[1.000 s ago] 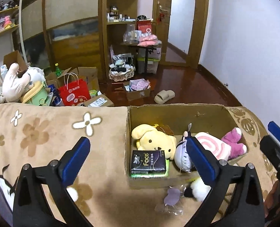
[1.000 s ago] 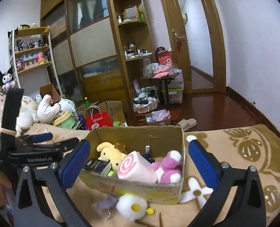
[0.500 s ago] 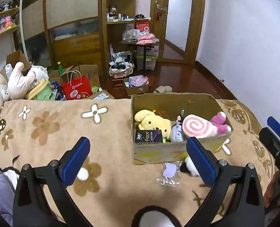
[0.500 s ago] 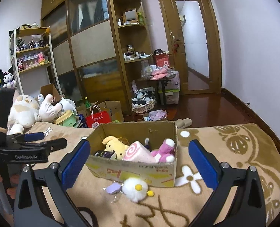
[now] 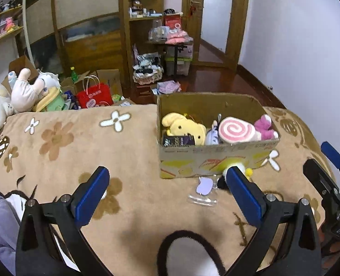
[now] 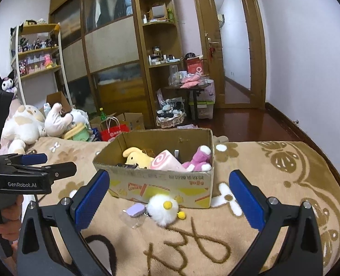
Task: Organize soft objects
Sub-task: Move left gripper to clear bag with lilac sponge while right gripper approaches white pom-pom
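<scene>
Between picks, I'd judge: both tools, left tool (image 5: 167, 193) & right tool (image 6: 170, 197), hang wide open w/ nothing held, well back from the cardboard box (image 6: 160, 184) on the bed blanket (image 6: 273, 184). Next move prob. calls for lowering the right tool onto the white fluffy pom-pom toy (image 6: 162, 209) lying just in front of the box beside a lilac keychain (image 6: 136, 209), then closing gently. Box holds a yellow plush (image 5: 183, 128), pink swirl-roll plush (image 5: 235, 132), magenta plush (image 5: 265, 127), a bluish plush & 1 dark packet (image 5: 178, 140).
</scene>
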